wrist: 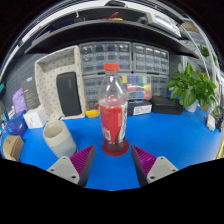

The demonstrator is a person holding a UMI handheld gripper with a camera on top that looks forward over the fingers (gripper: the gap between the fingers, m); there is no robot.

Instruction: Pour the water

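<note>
A clear plastic bottle (113,115) with a red cap, a red label and red liquid stands upright on the blue table (170,135). It is just ahead of my gripper (113,160), centred between the two fingers. The purple pads (83,160) are spread wide and touch nothing; the bottle's base sits beyond the fingertips. A white cup (59,138) stands on the table to the left of the bottle, slightly nearer to me.
A green potted plant (194,88) stands at the right back. Behind the table are drawer cabinets (128,62), a white appliance with a dark door (63,85), and small items along the left edge (14,128).
</note>
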